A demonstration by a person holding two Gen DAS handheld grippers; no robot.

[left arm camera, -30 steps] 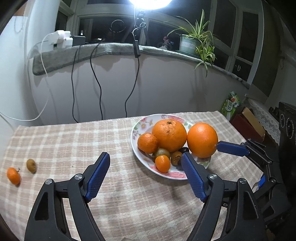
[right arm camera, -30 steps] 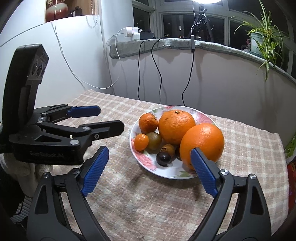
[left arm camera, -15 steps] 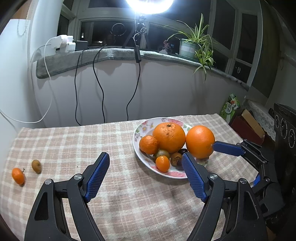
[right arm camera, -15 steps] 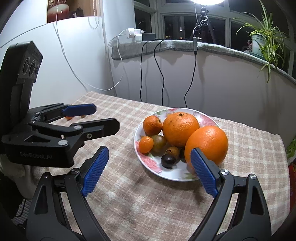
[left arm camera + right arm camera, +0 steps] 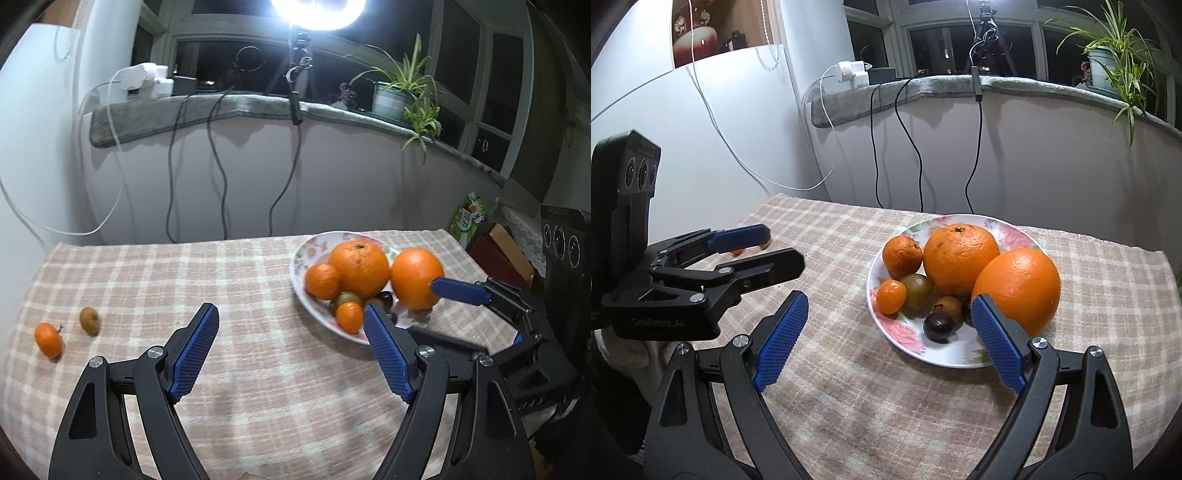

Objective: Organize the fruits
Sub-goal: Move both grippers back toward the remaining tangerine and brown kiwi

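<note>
On the worktop [image 5: 1108,288], which is covered by a checked beige cloth, a flowered plate [image 5: 1015,236] holds most of the fruit: a big rough-skinned orange [image 5: 960,258] at the back, a smaller tangerine [image 5: 902,252] to its left, a kumquat [image 5: 891,296], a greenish fruit [image 5: 918,291], a brown one [image 5: 947,308] and a dark, glossy one [image 5: 938,326] in front. A large smooth orange [image 5: 1019,284] sits at the plate's right edge, touching the big one. Well apart from the plate, near the worktop's left edge in the left wrist view, lie a small tangerine [image 5: 48,339] and a small brown fruit [image 5: 89,320], just beside each other. The left gripper [image 5: 288,350] hovers over bare cloth with its fingers spread wide and nothing between them. The right gripper [image 5: 886,339] is also spread wide and empty, one blue finger [image 5: 997,339] in front of the large smooth orange.
</note>
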